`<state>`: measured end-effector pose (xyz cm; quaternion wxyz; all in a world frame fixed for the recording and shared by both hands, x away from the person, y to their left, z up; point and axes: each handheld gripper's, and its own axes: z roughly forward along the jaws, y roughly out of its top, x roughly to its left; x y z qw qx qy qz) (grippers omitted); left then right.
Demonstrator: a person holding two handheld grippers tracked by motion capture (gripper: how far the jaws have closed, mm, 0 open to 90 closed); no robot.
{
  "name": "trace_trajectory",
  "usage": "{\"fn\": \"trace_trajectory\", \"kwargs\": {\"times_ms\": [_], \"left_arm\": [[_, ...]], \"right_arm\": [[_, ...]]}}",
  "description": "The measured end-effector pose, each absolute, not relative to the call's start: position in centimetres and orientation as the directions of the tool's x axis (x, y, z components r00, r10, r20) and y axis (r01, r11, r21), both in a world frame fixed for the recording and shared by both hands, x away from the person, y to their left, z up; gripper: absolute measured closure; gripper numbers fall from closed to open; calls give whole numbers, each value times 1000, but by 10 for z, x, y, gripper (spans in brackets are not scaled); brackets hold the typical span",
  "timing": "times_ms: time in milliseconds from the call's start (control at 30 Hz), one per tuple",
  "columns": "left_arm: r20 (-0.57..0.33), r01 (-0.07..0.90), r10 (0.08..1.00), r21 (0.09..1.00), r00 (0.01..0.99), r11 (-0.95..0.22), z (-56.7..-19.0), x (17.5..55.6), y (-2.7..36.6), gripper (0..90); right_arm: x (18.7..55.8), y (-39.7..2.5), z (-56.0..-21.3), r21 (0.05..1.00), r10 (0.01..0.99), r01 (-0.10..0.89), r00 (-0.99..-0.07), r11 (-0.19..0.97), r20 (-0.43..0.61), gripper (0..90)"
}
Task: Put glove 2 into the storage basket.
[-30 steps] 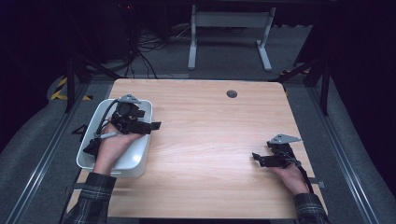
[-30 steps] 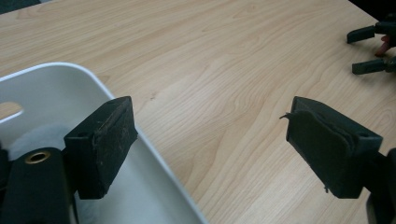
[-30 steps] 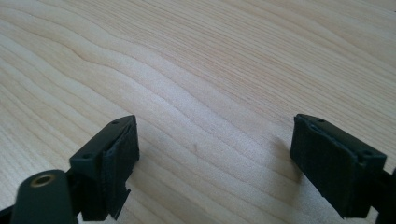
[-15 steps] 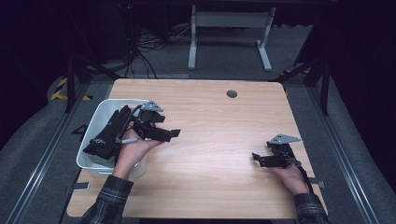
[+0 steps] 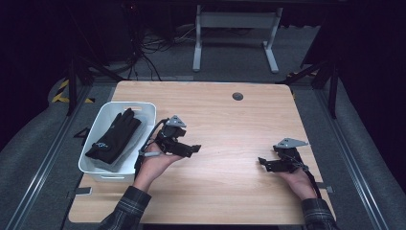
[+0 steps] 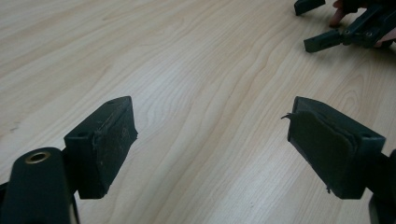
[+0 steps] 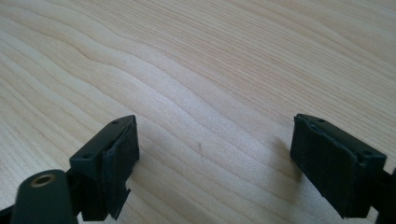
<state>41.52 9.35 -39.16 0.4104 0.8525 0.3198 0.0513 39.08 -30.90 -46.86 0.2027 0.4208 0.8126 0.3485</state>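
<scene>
Fingers (image 6: 105, 144) spread on both grippers w/ nothing held, black glove (image 5: 115, 136) lies in white bin (image 5: 146, 108) at table (image 5: 239, 124) left (prob soft, light, floppy; pinch cuff edge).

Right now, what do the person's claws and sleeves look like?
Each claw, left and right, is black with two blocky jaws lined with dark pads, and each carries a grey three-cornered plate on top. A thin cable trails from the left one. Both sleeves are dark plaid.
</scene>
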Motion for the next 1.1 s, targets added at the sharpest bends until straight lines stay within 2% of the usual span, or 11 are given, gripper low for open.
{"fn": "trace_trajectory", "kwargs": {"times_ms": [533, 1100], "left_arm": [[-151, 484, 554, 700, 819, -525, -430, 406, 60, 160], [-131, 467, 536, 685, 834, -560, -458, 398, 42, 158]], "right_arm": [[391, -309, -469, 737, 824, 542, -565, 405, -37, 161], [391, -309, -469, 737, 823, 542, -566, 405, -36, 161]]}}
